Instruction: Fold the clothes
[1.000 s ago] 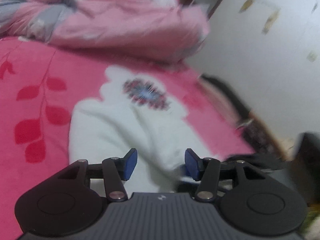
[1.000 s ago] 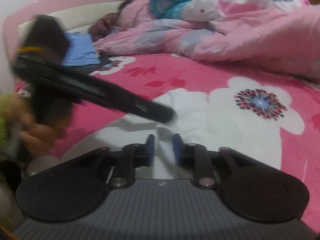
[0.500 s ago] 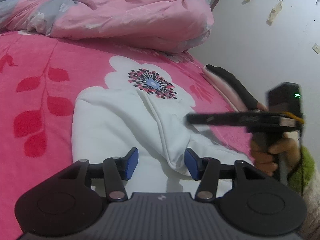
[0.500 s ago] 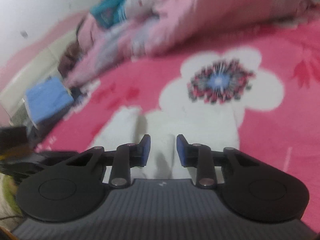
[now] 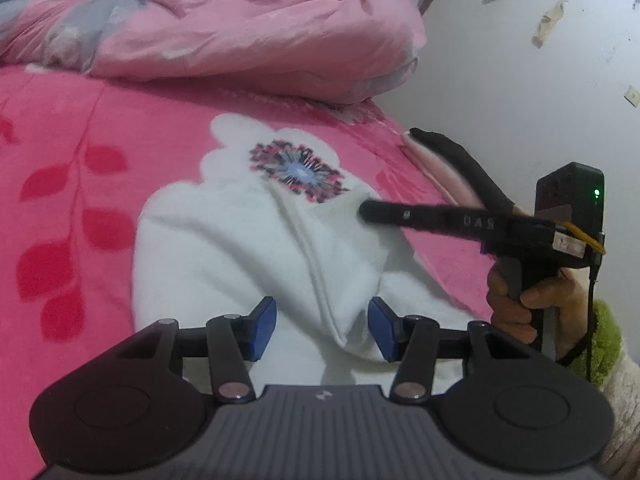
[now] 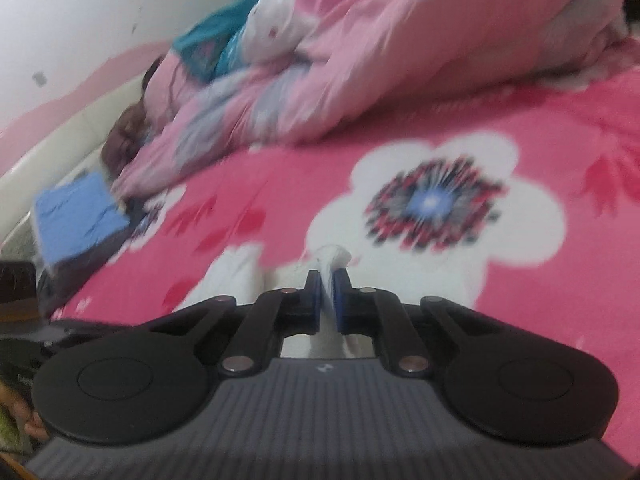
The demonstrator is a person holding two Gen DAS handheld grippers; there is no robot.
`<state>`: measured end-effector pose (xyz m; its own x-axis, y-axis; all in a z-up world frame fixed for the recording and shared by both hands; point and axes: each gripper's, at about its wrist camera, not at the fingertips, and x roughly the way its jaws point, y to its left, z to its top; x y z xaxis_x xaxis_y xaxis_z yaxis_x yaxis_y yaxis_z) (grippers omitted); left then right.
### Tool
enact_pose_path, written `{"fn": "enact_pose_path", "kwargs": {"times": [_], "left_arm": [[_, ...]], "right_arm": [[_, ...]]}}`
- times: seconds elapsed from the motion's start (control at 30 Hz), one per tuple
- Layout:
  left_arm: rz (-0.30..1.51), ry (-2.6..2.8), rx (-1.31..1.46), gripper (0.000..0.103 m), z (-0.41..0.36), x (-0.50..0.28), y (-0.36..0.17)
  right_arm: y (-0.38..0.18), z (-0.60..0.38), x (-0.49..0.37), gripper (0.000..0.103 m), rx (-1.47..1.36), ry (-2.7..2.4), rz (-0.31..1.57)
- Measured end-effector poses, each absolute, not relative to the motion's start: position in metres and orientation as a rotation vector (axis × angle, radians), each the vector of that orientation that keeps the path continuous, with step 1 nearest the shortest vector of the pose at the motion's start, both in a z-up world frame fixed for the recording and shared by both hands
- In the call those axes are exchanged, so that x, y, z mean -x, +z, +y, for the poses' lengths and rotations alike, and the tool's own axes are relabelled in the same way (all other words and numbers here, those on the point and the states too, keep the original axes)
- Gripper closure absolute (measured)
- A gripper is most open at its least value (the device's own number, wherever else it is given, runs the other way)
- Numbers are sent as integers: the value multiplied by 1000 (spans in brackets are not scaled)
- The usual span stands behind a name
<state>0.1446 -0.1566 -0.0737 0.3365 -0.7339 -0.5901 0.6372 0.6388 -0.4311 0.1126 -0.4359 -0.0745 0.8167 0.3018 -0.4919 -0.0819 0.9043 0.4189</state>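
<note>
My right hand-held gripper (image 6: 328, 280) has just been closing, and its blue pads (image 6: 316, 292) now pinch a fold of the white garment (image 6: 240, 268) between them, a small tuft of fabric sticking up past the tips. From my left side I see that same right hand-held gripper (image 5: 366, 211) reaching in from the right, its tip on the far right part of the garment (image 5: 224, 248), with my hand (image 5: 532, 304) wrapped round its handle. My left hand-held gripper (image 5: 322, 330) is open, its pads apart on either side of a folded edge of the garment and not pressing it. The garment lies on the bed's pink flowered blanket (image 5: 72, 184), partly over a white flower print. A rumpled pink quilt (image 5: 224, 28) is heaped further back on the bed. A folded blue cloth (image 6: 76, 216) lies near the headboard.
</note>
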Motion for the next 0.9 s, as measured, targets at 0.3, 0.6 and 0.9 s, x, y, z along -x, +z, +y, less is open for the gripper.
{"fn": "enact_pose_path", "kwargs": {"times": [0.3, 0.6, 0.9], "left_arm": [[825, -886, 50, 54, -187, -156, -75], [855, -891, 34, 52, -194, -159, -82], [813, -877, 125, 41, -157, -149, -54]], "right_arm": [[-96, -471, -126, 98, -495, 120, 590], [-123, -480, -126, 100, -549, 43, 627], [-76, -504, -33, 90, -707, -55, 501]]}}
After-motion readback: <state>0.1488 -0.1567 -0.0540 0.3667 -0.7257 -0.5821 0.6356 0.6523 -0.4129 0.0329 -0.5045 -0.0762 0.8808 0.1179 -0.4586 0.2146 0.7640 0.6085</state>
